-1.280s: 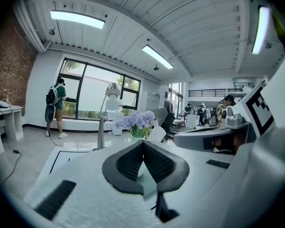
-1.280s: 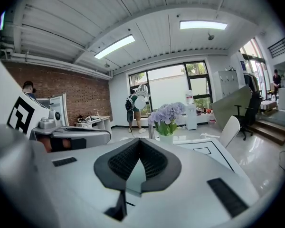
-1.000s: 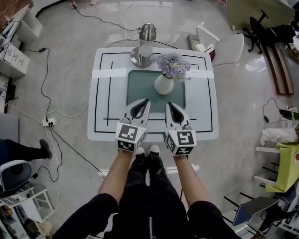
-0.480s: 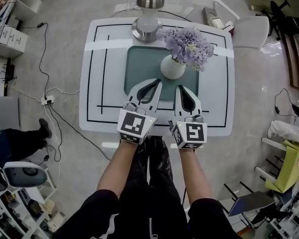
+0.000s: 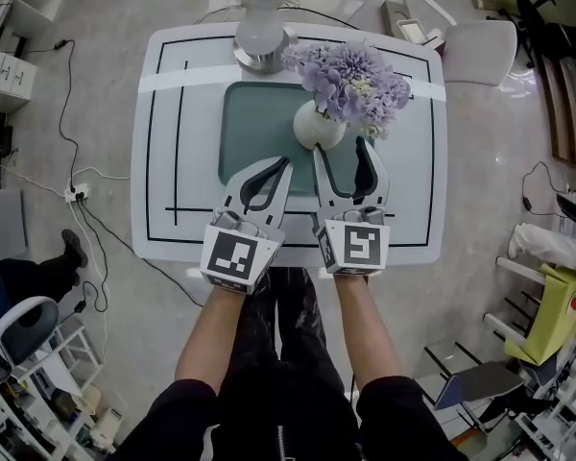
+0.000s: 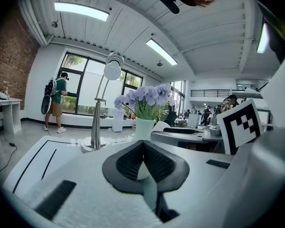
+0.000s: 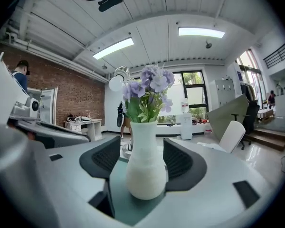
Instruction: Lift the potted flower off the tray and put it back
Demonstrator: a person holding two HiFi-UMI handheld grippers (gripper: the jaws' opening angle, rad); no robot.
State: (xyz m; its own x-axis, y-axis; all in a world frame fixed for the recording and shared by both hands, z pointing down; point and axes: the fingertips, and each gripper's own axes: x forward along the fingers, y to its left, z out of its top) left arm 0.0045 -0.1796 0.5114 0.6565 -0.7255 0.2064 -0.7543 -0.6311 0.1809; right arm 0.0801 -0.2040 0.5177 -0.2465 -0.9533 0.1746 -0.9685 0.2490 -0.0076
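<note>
Right tool (image 5: 342, 150) has just opened its jaws wide either side of the potted flower (image 5: 317, 128) on the tray (image 5: 245, 123), pads clear; closing comes next. Left tool (image 5: 284, 162), at the pot's 7 o'clock, is closed and empty

The potted flower (image 5: 334, 99) showed lilac blossoms (image 5: 350, 75), green leaves (image 7: 137, 109) and a plain white vase (image 5: 317, 126). The tray (image 5: 245, 133) was dull teal-green, the table (image 5: 158, 161) white with thin black lines. The lamp (image 5: 262, 8) was shiny silver, the floor (image 5: 480, 161) pale grey, the wall (image 7: 57, 87) red-brown brick.
</note>
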